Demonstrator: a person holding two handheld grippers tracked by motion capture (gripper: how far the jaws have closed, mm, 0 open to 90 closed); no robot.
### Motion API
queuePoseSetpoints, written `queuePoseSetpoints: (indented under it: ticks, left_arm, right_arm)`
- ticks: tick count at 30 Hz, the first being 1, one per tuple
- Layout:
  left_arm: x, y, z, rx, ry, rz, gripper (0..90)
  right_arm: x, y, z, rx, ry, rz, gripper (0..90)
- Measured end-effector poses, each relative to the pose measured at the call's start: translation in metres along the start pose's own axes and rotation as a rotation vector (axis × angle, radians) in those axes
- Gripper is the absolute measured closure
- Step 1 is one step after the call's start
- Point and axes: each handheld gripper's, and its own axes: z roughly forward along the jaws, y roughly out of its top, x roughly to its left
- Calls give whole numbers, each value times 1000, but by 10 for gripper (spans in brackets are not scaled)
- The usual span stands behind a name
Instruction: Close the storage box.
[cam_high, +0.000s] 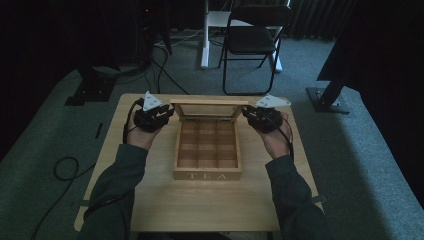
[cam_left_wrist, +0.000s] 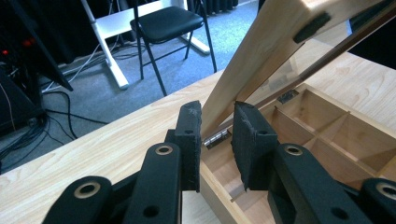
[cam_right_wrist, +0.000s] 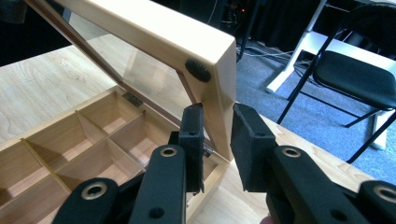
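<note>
Standing in the middle of the desk (cam_high: 150, 200), the tea box (cam_high: 207, 172) has its glass lid (cam_high: 209, 109) raised at the far edge, tilted up on its hinges, and the lettered front wall faces the person. The nine compartments inside look bare wood.

At the left, the left tongs (cam_high: 167, 114) reach in from the person's left hand (cam_high: 141, 135) to the lid's left side rail. In the left gripper view the left tongs (cam_left_wrist: 215, 135) have that pale rail (cam_left_wrist: 261, 60) between the two black pads; the right pad seems to lie against the wood, while a thin gap shows beside the left pad, so whether they truly clamp cannot be told. A small hinge (cam_left_wrist: 216, 138) sits just behind the pads, and a dark bumper (cam_left_wrist: 312, 27) is set in the rail higher up.

At the right, the right tongs (cam_high: 248, 114) come in from the right hand (cam_high: 275, 137) to the lid's right rail. In the right gripper view the right tongs (cam_right_wrist: 218, 140) are closed on that rail (cam_right_wrist: 219, 84), both pads tight against the wood, just below another bumper (cam_right_wrist: 198, 70).

Nothing lies on the desk between the hands and the box. Beyond the desk, on grey carpet, a black folding chair (cam_high: 252, 40) stands near a white stand leg (cam_high: 205, 35); cables (cam_high: 65, 167) trail over the floor at the left, and dark stand bases sit at both sides.
</note>
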Motion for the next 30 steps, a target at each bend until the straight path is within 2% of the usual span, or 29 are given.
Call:
queuePoseSetpoints:
  ticks: [10,22,30]
  left_arm:
    - [-4,-6,-6,-5,-10,1,723]
    - [-10,-18,-9,-10,-28,-22,713]
    - [-14,-21,-12,-3,-39,-11,712]
  right_arm:
    - [7,-6,-8,-8,6,26,729]
    - [15,-18,-15,-20,19,51,709]
    - [20,-23,-22,-34,17,68,669]
